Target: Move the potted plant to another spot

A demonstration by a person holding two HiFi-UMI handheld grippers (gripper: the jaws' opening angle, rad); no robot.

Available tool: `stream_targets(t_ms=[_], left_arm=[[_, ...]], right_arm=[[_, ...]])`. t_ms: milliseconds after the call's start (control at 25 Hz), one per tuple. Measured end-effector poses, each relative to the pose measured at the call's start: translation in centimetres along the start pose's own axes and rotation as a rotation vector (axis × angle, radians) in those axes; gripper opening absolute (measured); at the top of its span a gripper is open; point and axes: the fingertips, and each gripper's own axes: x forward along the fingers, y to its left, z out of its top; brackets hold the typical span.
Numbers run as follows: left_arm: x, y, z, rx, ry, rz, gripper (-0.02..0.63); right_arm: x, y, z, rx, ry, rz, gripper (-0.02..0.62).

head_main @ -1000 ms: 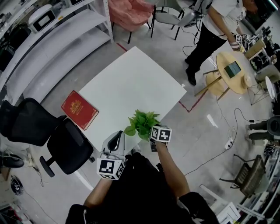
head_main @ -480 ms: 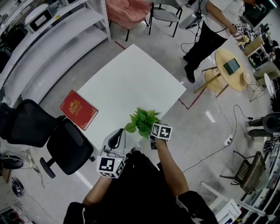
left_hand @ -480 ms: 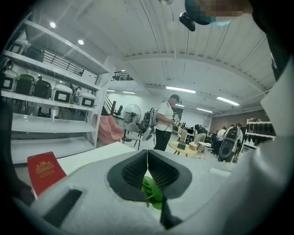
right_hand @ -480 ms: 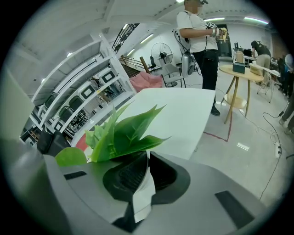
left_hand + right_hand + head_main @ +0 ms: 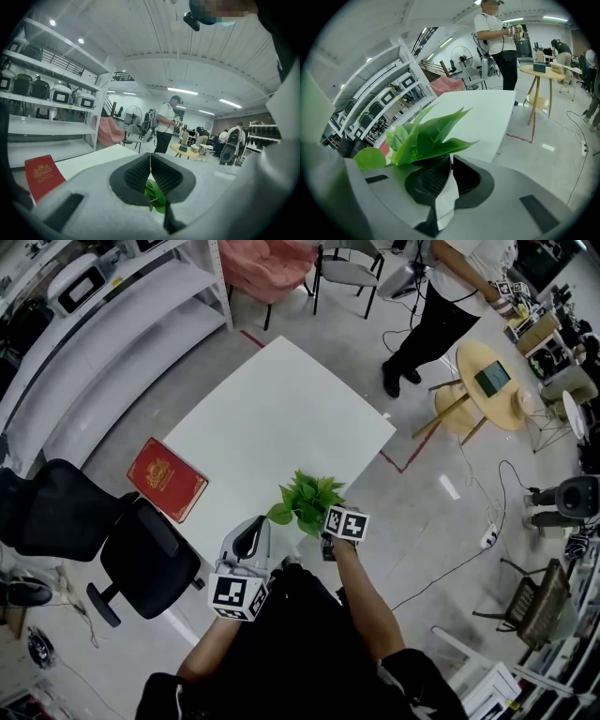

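The potted plant [image 5: 307, 502], green leaves in a white pot, stands at the near edge of the white table [image 5: 281, 418]. My right gripper [image 5: 325, 523] reaches in from the plant's right side. In the right gripper view the right gripper [image 5: 451, 161] is shut on the pot's white rim [image 5: 446, 199], with the leaves [image 5: 426, 136] rising just beyond the jaws. My left gripper [image 5: 251, 529] hangs at the table edge left of the plant, apart from it. In the left gripper view the left gripper [image 5: 150, 163] has its pads together with nothing held, and leaves [image 5: 154, 196] show below them.
A red book [image 5: 169, 478] lies by the table's left edge. A black office chair [image 5: 141, 554] stands at the near left. White shelving [image 5: 112, 324] runs along the far left. A person [image 5: 441, 306] stands beyond the table, beside a round wooden table [image 5: 497, 390].
Both grippers and the plant have stayed where they were. The standing person at the back has shifted a little to the left.
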Motion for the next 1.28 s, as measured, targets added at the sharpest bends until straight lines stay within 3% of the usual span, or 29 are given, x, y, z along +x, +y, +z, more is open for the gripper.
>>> stream_targets(t_ms=[680, 1280], left_arm=[[0.1, 0.6, 0.2, -0.011, -0.002, -0.002, 0.018], [0.3, 0.4, 0.6, -0.015, -0.017, -0.034, 0.018]], right_arm=[[0.2, 0.6, -0.1, 0.019, 0.004, 0.024, 0.029], [-2.3, 0.9, 1.0, 0.015, -0.054, 0.020, 0.077]])
